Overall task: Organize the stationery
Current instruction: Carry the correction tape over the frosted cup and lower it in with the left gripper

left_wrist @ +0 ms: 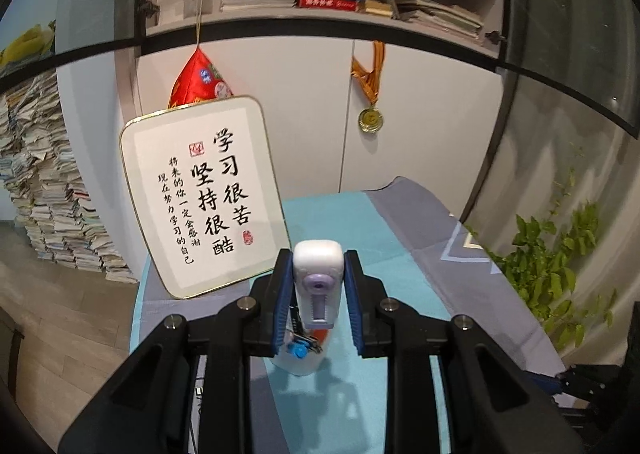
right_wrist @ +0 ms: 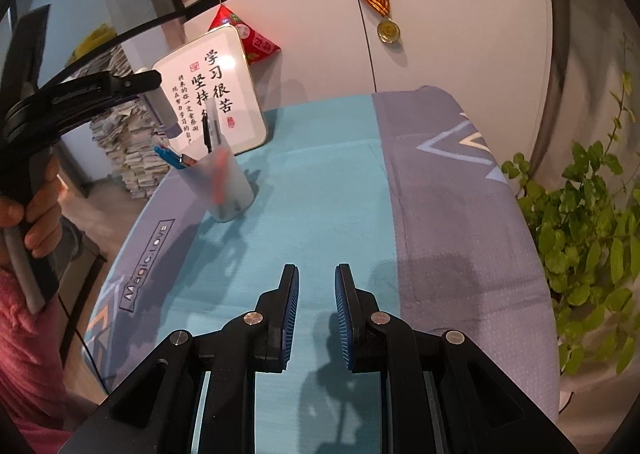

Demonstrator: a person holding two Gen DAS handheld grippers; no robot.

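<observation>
The left tool (left_wrist: 318, 286) pinches a white correction tape (left_wrist: 318, 274) with a lilac slider, holding it upright above the cup (right_wrist: 230, 190). In the left wrist view the cup sits directly behind the tape and is mostly hidden. The frosted cup stands on the bench (right_wrist: 320, 182) and holds 1 black pen (right_wrist: 207, 134), blue pens (right_wrist: 170, 156) and an orange item blurred by the cup wall. The right tool (right_wrist: 317, 294) holds nothing; its pads stand slightly apart over bare cloth. A hand (right_wrist: 34, 214) grips the left tool's handle. The bench carries a teal and grey cloth. A plaque (left_wrist: 204, 194) with calligraphy leans against the cabinet, near a medal (left_wrist: 370, 120) and a plant (right_wrist: 592, 222).
</observation>
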